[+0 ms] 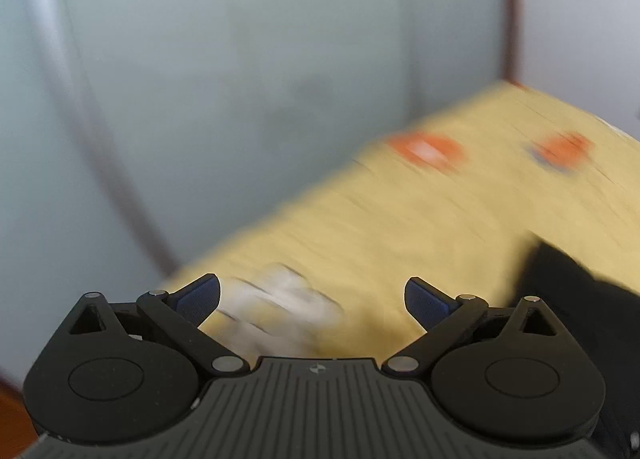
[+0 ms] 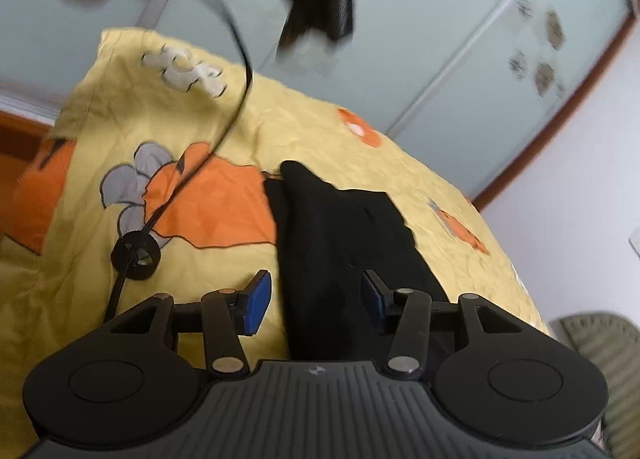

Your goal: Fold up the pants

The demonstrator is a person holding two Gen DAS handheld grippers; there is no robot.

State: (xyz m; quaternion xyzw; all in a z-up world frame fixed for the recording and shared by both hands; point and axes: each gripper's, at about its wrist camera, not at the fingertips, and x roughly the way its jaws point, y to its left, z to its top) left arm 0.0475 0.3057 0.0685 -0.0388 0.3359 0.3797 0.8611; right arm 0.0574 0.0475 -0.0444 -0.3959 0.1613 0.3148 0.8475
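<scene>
- Left wrist view: the left gripper (image 1: 313,299) had its jaws spread wide with nothing between them, above a blurred yellow bedsheet (image 1: 400,227); the black pants (image 1: 568,279) showed at the right edge
- Right wrist view: the right gripper (image 2: 317,301) had its jaws parted, pinching nothing, over the pants (image 2: 340,227), which lay bunched on the bedsheet (image 2: 100,291); a black cable (image 2: 236,99) hung at the left

No writing, label, brand or number can be read; the white marks on the yellow bedsheet (image 2: 120,131) are too blurred.
</scene>
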